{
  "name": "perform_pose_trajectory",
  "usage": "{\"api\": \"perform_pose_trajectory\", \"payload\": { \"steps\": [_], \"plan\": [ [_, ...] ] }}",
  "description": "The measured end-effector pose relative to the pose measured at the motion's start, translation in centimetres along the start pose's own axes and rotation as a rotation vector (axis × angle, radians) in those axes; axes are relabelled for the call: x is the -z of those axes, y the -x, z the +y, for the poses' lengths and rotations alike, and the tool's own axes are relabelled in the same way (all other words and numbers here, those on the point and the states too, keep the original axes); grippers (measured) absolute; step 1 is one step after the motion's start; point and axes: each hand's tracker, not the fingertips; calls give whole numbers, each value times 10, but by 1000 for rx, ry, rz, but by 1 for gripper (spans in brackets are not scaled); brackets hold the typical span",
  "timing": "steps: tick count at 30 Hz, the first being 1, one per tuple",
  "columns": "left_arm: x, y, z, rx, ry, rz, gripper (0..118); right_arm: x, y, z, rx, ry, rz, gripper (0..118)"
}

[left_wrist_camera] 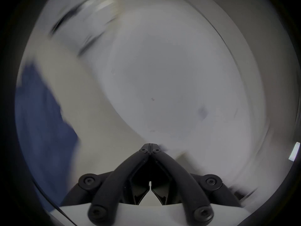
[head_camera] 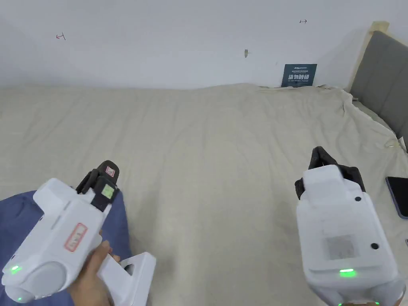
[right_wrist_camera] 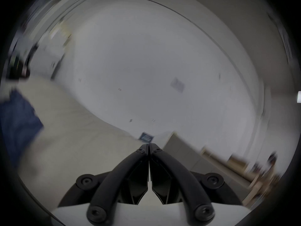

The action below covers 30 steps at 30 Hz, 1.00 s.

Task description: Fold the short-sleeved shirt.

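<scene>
Head view gives me a wide beige bed sheet (head_camera: 207,159) running up to a white wall (head_camera: 159,44), with a grey headboard (head_camera: 382,75) at the far right and a dark sign (head_camera: 299,75) leaning at the wall's foot. My left gripper (head_camera: 106,166) sits low on the left, a hand (head_camera: 89,275) on its white handle, its black tip just above the right edge of the blue shirt (head_camera: 16,215). I see the shirt lying on the sheet at the lower left corner, partly hidden under that gripper's body. My right gripper (head_camera: 320,153) is held over bare sheet on the right, well apart from the shirt, with a dark phone (head_camera: 398,195) lying just beside it near the frame edge.

In the left gripper view, blurred by motion, the jaws meet tip to tip with nothing between them (left_wrist_camera: 150,145), and the shirt (left_wrist_camera: 42,118) shows as a blue patch off to the left. In the right gripper view, also smeared, the jaws are pressed together and empty (right_wrist_camera: 149,145), with the shirt (right_wrist_camera: 17,120) far over at the left edge on the sheet
</scene>
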Motion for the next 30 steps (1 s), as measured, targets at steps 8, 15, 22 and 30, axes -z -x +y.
{"api": "perform_pose_trajectory", "payload": {
  "steps": [8, 15, 22, 30],
  "plan": [
    [5, -33, -37, 635, -27, 156, 0, 9, -23, -20, 410, 128, 149, 0],
    [5, -24, -35, 547, -2, 136, 0, 6, -18, -11, 364, 113, 143, 0],
    [4, -23, -36, 546, 3, 131, 0, 7, -19, -12, 361, 113, 138, 0],
    [3, -22, -35, 541, -4, 130, 0, 8, -20, -11, 368, 108, 143, 0]
  ]
}}
